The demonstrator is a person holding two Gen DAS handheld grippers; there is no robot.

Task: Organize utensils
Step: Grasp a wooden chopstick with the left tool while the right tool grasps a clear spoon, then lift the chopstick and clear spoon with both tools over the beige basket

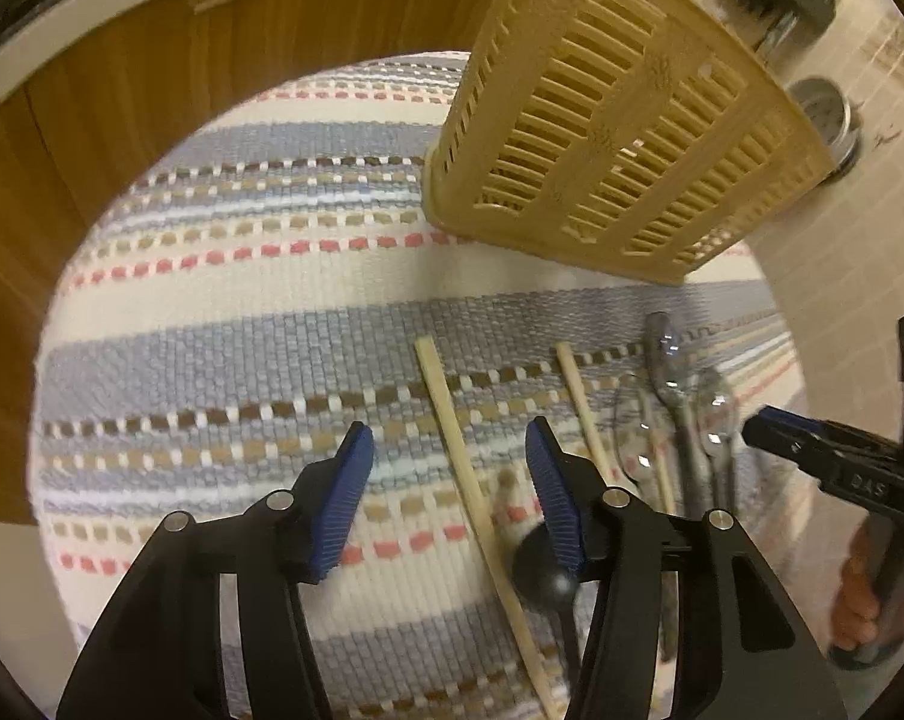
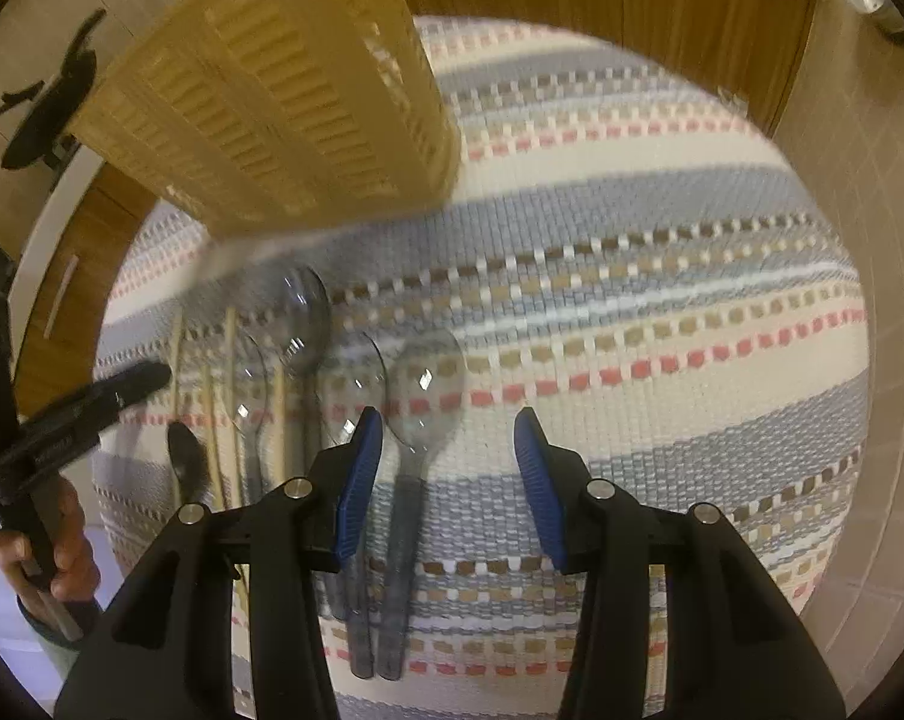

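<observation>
A beige slotted utensil basket (image 1: 620,138) stands on a striped woven mat (image 1: 242,324); it also shows in the right wrist view (image 2: 284,102). Below it lie two wooden chopsticks (image 1: 452,420), several clear plastic spoons (image 1: 668,372) and a black spoon (image 1: 542,570). My left gripper (image 1: 449,462) is open and empty above the chopsticks. My right gripper (image 2: 449,450) is open and empty over the clear spoons (image 2: 422,384); one spoon handle runs between its fingers. The right gripper also shows at the edge of the left wrist view (image 1: 812,450).
Wooden cabinet fronts (image 1: 122,90) curve behind the mat. A tiled floor (image 1: 842,240) lies to the right, with a round metal object (image 1: 824,114). The left gripper and hand show in the right wrist view (image 2: 44,438).
</observation>
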